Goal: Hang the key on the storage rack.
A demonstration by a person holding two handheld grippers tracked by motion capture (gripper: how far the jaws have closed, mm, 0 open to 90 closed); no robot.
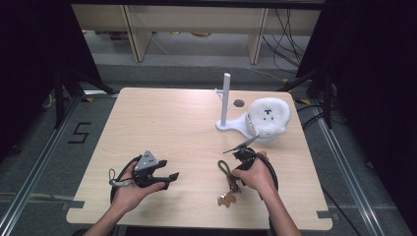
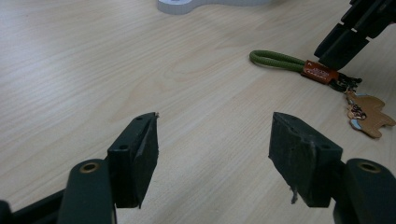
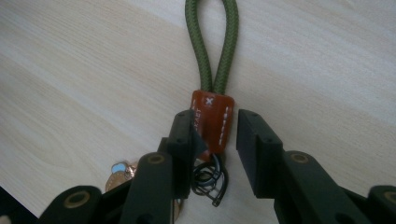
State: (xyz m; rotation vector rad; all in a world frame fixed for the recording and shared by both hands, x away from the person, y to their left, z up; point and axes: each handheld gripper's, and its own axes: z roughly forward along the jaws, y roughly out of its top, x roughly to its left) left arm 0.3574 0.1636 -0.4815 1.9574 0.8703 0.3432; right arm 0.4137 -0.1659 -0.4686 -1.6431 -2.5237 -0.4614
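High view: a light wooden table (image 1: 162,128) carries a white stand with an upright post (image 1: 225,101) and, touching its base on the right, a white fluffy round cushion-like thing (image 1: 268,116). Near the front edge, the person's left hand (image 1: 129,189) holds the left gripper (image 1: 169,180), its black jaws pointing right and standing apart with nothing between them. The right hand (image 1: 256,173) holds the right gripper (image 1: 237,183) tipped down over a keychain with an olive-green cord loop, a brown leather tab and a tan flat charm (image 1: 227,183); the loop lies just left of those jaws and the charm lies in front of them, toward the table's edge.

Left gripper view: the two black jaws are wide apart above bare wood. Ahead of the right-hand jaw lies the keychain (image 2: 322,74), cord loop stretched left, tan charm nearest the camera. The right gripper (image 2: 334,58) comes down from the upper right, its tip at the brown tab. The stand's white base (image 2: 180,5) shows at the top edge.

Right gripper view: the jaws (image 3: 215,133) stand a little apart, either side of the brown tab of the keychain (image 3: 211,119); the left jaw touches or overlaps the tab, the right jaw is clear of it. The green loop runs straight ahead beyond the jaws, and dark metal rings lie between them nearer the camera.
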